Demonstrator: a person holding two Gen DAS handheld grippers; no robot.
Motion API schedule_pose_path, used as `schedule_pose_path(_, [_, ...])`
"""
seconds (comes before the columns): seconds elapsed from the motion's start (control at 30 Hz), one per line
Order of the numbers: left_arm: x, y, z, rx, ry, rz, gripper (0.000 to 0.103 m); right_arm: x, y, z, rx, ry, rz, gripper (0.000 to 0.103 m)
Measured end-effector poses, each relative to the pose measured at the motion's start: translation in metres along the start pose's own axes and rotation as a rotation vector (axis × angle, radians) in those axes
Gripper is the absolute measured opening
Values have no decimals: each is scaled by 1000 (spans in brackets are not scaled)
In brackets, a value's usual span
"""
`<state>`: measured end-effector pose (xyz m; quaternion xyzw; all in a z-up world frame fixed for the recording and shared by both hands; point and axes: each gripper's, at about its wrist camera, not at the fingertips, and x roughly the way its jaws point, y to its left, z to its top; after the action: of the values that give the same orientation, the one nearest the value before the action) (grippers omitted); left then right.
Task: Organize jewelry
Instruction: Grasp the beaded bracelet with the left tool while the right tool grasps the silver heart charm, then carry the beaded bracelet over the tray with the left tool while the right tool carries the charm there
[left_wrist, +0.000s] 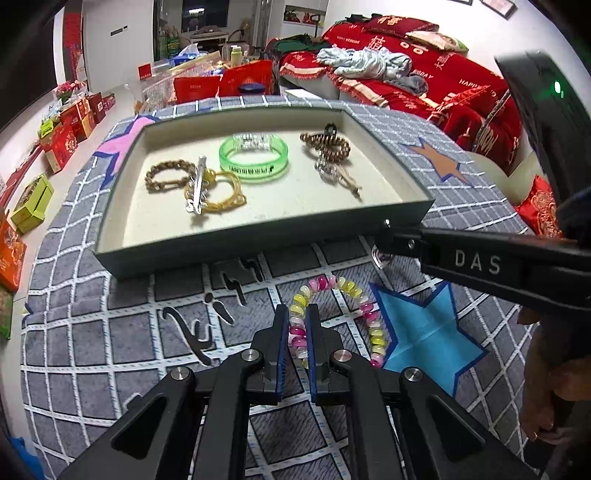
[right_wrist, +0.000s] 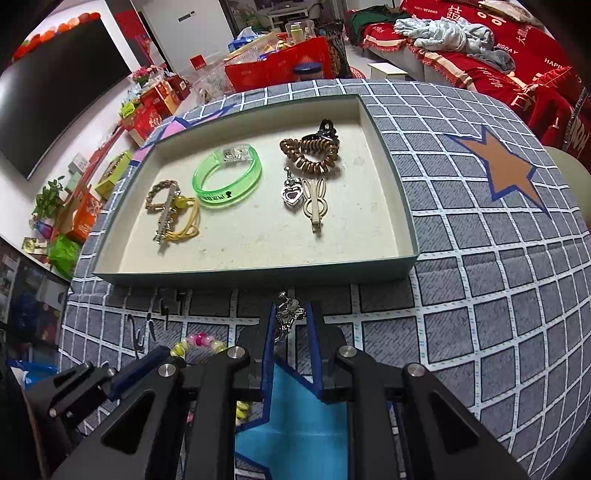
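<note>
**Mia:** Where is the bead bracelet (left_wrist: 341, 317)?

**Tom:** It lies on the grey checked bench cloth (left_wrist: 110, 332), in front of the tray (left_wrist: 258, 254) and beside the blue star (left_wrist: 424, 332); the left tongs (left_wrist: 297, 325) are shut on its left side, with pink and yellow beads pinched between the blue pads.

**Mia:** And the right tongs (right_wrist: 291, 317)?

**Tom:** They are squeezed on a small shiny silver charm (right_wrist: 290, 312); it sticks out at their tips, just in front of the tray's near wall.

**Mia:** What is in the tray?

**Tom:** On the left, a gold chain bracelet (right_wrist: 160, 194), a yellow hair tie (right_wrist: 186, 221) and a silver clip (right_wrist: 166, 218) lying across them; in the middle, a green bangle (right_wrist: 227, 181); on the right, a brown coil hair tie (right_wrist: 310, 155) touching a dark claw clip (right_wrist: 327, 129), and nearer us a heart charm (right_wrist: 291, 194) beside a bunny clip (right_wrist: 316, 206).
</note>
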<state>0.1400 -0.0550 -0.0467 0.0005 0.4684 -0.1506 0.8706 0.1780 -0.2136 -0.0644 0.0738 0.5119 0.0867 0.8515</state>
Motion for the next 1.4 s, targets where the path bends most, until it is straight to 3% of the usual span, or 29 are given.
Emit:
schedule_pose_path(0.6, [-53, 31, 44, -7, -142, -32, 25, -41, 3, 15, 21, -93, 52, 18])
schedule_pose_path(1.03, [-14, 46, 91, 1, -121, -18, 25, -13, 5, 53, 16, -82, 31, 18])
schedule_pose_path(1.4, [28, 39, 103, 24, -64, -14, 25, 22, -10, 64, 48, -56, 6, 18])
